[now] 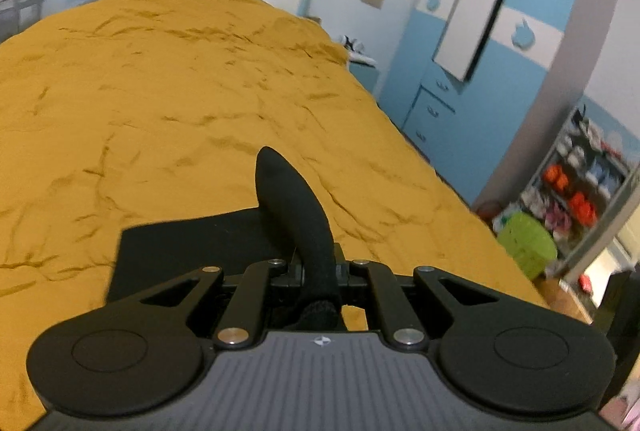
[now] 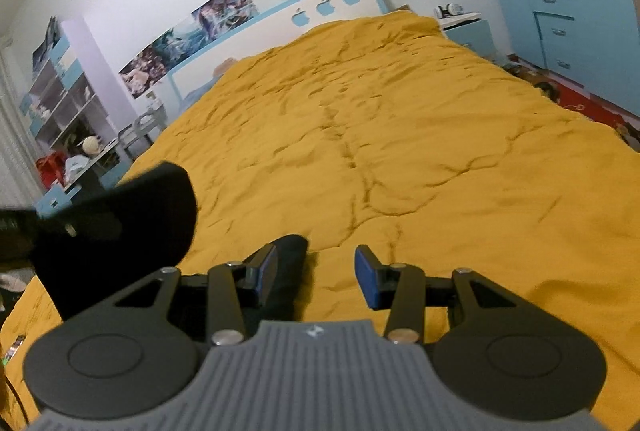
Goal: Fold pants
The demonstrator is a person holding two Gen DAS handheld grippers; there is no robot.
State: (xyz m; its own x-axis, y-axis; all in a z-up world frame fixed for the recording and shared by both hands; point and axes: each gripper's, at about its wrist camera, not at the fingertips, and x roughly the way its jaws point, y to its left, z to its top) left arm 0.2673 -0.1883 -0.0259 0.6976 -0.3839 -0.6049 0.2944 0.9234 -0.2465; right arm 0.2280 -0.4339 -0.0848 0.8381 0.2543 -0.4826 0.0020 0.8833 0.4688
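The black pants [image 1: 180,251] lie on the mustard-yellow bedspread [image 1: 180,91] near the foot of the bed. My left gripper [image 1: 318,271] is shut on a fold of the pants [image 1: 292,199], which sticks up between the fingers. In the right wrist view, my right gripper [image 2: 316,277] is open with blue pads [image 2: 366,277] showing. A strip of black fabric [image 2: 288,271] lies by its left finger, untouched by the right one. The lifted part of the pants [image 2: 120,227] and the left gripper hang at the left of that view.
The bed has a white and blue headboard [image 2: 332,5]. A blue wardrobe [image 1: 452,79] stands to the right of the bed. A green stool [image 1: 524,245] and a storage rack [image 1: 580,171] are on the floor at the right. Shelves [image 2: 64,103] stand left of the bed.
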